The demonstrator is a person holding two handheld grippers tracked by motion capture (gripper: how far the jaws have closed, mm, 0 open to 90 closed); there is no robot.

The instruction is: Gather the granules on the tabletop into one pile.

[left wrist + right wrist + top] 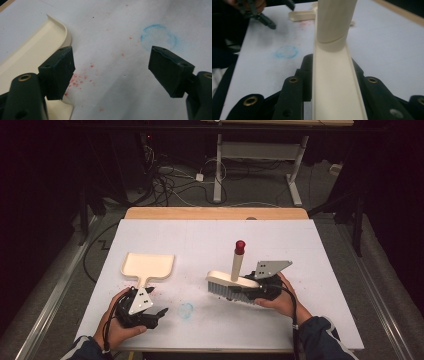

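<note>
Brush in your right gripper: the jaws are clamped on either side of its cream head, bristles facing your edge of the bench, the handle rising upright to a red cap. Your left gripper sits near the bench's near left corner with its jaws spread wide and nothing between them. The cream dustpan lies flat just beyond and to the left of that gripper, its handle reaching back beside your left hand. Red crumbs are scattered by the dustpan's edge, and a faint blue ring marks the surface between your two grippers.
</note>
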